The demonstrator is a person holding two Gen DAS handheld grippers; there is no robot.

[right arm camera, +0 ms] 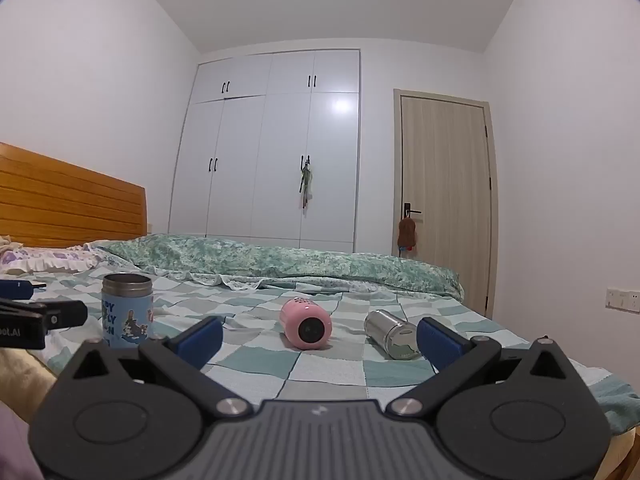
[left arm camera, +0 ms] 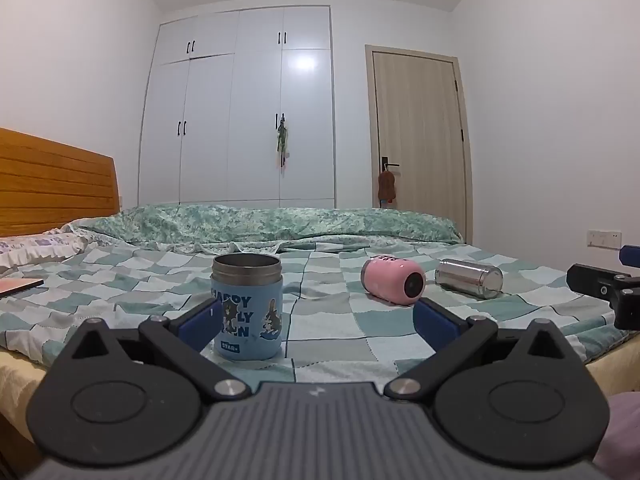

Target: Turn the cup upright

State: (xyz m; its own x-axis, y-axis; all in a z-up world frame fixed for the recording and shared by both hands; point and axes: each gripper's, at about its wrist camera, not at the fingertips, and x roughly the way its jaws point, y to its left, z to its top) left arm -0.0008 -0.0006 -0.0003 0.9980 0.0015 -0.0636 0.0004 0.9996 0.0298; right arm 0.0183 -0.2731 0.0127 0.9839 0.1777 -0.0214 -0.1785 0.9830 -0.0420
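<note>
A blue cartoon cup [left arm camera: 247,306] stands upright on the checked bedspread, mouth up, just ahead of my left gripper [left arm camera: 316,320], which is open and empty. It also shows at the left in the right wrist view [right arm camera: 127,306]. A pink cup [left arm camera: 393,280] lies on its side mid-bed, its end facing me; the right wrist view shows it [right arm camera: 306,323] ahead of my right gripper [right arm camera: 320,340], open and empty. A steel cup [left arm camera: 469,278] lies on its side to the right of the pink one [right arm camera: 391,334].
The checked bedspread [left arm camera: 332,328] covers the bed, with a rolled green quilt [left arm camera: 280,224] behind the cups. A wooden headboard [left arm camera: 52,178] and pillow are at the left. A flat book [left arm camera: 20,285] lies at the left edge. Wardrobe and door stand behind.
</note>
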